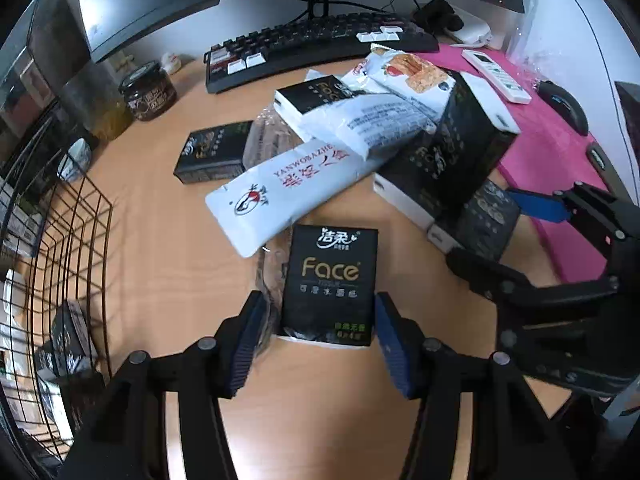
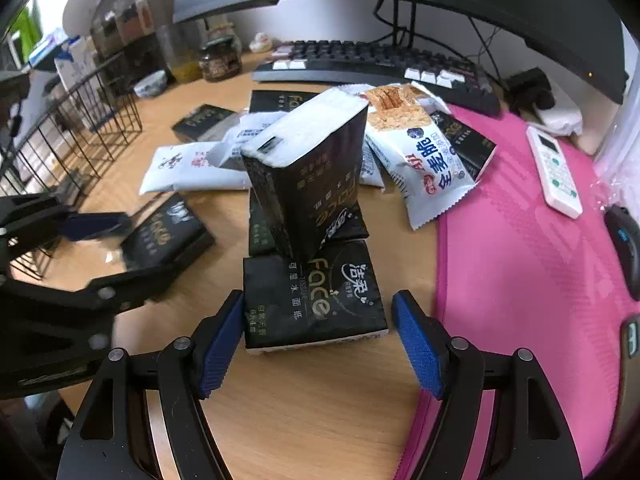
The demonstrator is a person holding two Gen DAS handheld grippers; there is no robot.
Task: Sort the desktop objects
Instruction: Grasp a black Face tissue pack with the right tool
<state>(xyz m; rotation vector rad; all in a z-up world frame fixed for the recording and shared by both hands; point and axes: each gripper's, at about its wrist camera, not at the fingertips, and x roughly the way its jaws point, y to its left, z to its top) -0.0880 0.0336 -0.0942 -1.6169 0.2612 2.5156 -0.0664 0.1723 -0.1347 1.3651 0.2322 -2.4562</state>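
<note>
In the left wrist view, a black "Face" tissue pack lies flat on the wooden desk between the fingers of my left gripper. The jaws stand open and the left pad is a little apart from the pack. My right gripper is open around another black tissue pack lying flat. Its right pad is clear of the pack. Behind that pack a larger tissue pack stands tilted on a heap of packs. White snack packets lie among them.
A black wire basket at the left holds a tissue pack. At the back are a keyboard, monitor and jar. On the pink mat at the right lie a white remote and a mouse.
</note>
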